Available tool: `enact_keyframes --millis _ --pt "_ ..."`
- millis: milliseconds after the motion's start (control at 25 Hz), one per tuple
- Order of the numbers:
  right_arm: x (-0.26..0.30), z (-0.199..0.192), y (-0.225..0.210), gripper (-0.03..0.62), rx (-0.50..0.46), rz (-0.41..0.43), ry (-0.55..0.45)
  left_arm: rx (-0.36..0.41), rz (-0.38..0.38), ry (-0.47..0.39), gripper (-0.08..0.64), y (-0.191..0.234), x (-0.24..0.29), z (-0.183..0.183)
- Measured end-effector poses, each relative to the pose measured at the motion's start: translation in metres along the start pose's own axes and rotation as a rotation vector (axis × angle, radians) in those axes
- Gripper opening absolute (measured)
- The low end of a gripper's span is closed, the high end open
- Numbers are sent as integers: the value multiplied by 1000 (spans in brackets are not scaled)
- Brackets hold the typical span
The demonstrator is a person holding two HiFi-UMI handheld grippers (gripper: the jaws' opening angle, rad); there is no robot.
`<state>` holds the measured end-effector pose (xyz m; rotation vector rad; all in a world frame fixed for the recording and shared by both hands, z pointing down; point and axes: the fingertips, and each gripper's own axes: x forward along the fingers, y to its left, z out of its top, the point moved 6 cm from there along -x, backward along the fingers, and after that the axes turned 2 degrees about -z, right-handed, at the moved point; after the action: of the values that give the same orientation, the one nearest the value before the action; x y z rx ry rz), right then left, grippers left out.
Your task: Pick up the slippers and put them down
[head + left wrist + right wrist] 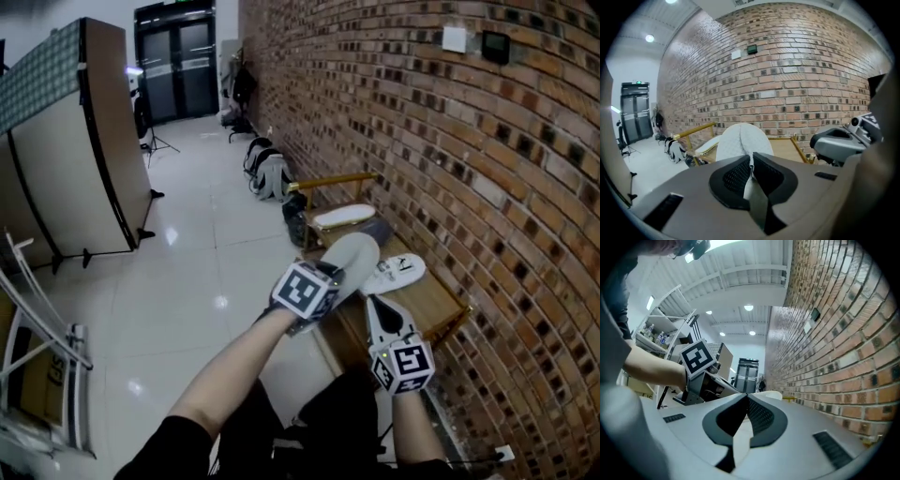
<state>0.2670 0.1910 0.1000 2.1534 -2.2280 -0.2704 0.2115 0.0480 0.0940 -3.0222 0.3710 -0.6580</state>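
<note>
Well, as I judge it, the picking up is done and the putting down is what remains, since each of my jaws has a slipper and neither is released onto the bench [439,298].

On my left, the left gripper [751,168] has its jaws pinched nearly together on a thin edge of the left slipper [740,140]. The rest of that pale quilted slipper stands up past the tips toward 12 o'clock. From the head view it hangs clear of the bench, out over the near edge, pointing to about 1 o'clock from my hand.

On my right, the right gripper [746,401] is likewise closed tight, with a thin pale strip caught between the jaws. That strip belongs to the right slipper [396,272], which lies out toward 12 o'clock from the tips, over the bench top. I cannot tell from above whether its far end touches the wood or floats just above it.
</note>
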Motion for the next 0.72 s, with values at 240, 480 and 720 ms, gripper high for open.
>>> enact_keyframes --millis 240,480,720 --pt "49 -2 68 11 16 155 -16 -92 165 15 15 57 -72 -54" --pt "91 -8 119 11 18 265 -19 -170 292 16 15 100 -120 -97" --pt "128 -18 165 10 21 365 -8 -249 467 -11 15 135 -175 -148"
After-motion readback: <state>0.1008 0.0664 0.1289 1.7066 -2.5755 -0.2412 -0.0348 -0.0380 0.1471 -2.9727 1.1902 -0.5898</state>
